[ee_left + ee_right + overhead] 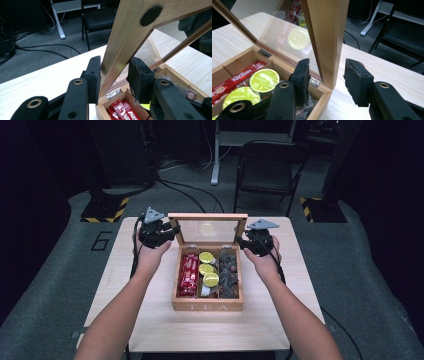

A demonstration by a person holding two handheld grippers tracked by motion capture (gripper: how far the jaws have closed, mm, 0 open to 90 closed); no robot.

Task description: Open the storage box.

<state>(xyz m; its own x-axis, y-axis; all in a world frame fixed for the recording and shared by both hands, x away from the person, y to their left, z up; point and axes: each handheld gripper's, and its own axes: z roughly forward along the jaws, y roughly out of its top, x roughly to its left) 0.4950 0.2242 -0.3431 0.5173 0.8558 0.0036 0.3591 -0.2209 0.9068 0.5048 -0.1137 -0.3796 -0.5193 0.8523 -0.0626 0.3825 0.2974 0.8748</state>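
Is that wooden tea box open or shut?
Open: the glass lid stands upright behind the tea box, and its three filled compartments show.

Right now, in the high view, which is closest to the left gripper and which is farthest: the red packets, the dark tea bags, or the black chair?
From the left gripper, at the lid's left edge:
1. Red packets, in the box's left compartment.
2. Dark tea bags, in the right compartment.
3. Black chair, on the floor beyond the table.
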